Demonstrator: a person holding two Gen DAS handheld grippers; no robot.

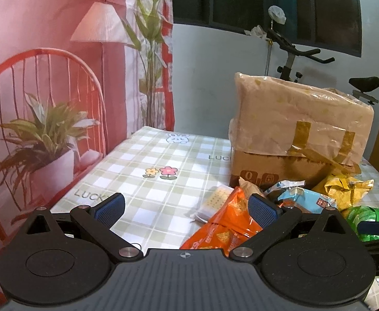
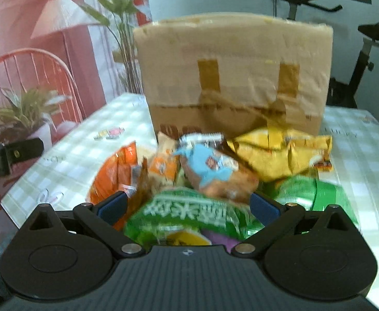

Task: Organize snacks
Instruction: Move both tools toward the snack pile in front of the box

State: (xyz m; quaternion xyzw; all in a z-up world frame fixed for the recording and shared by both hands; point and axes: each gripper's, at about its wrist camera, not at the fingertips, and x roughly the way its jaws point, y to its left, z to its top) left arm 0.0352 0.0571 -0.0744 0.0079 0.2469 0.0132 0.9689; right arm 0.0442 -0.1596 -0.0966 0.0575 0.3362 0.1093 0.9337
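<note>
Black two-finger left gripper [image 1: 187, 206] with blue pads fills the bottom of the left wrist view; its jaws are spread wide and pinch nothing. Between its fingers lies the orange crinkled foil snack bag [image 1: 224, 224], and one blue pad [image 1: 263, 208] stands just over the bag's right edge. The black right gripper [image 2: 187, 207] is also spread wide and empty, with the green printed snack bag [image 2: 187, 213] lying between its fingers, though this view is blurred.

Behind the snacks stands the large brown cardboard box [image 1: 300, 132], wrapped on its upper part in clear plastic and fixed with yellowish tape strips. It rests on the table with green and white checked cloth [image 1: 148, 165]. The pile of snacks lies on the cloth just in front of the box: the yellow foil bag [image 1: 344, 190] touches the box's lower front, the light blue packet [image 1: 306, 199] is beside it, and the small clear-wrapped cracker pack [image 1: 211, 203] lies at the left edge of the pile, touching the orange bag
</note>
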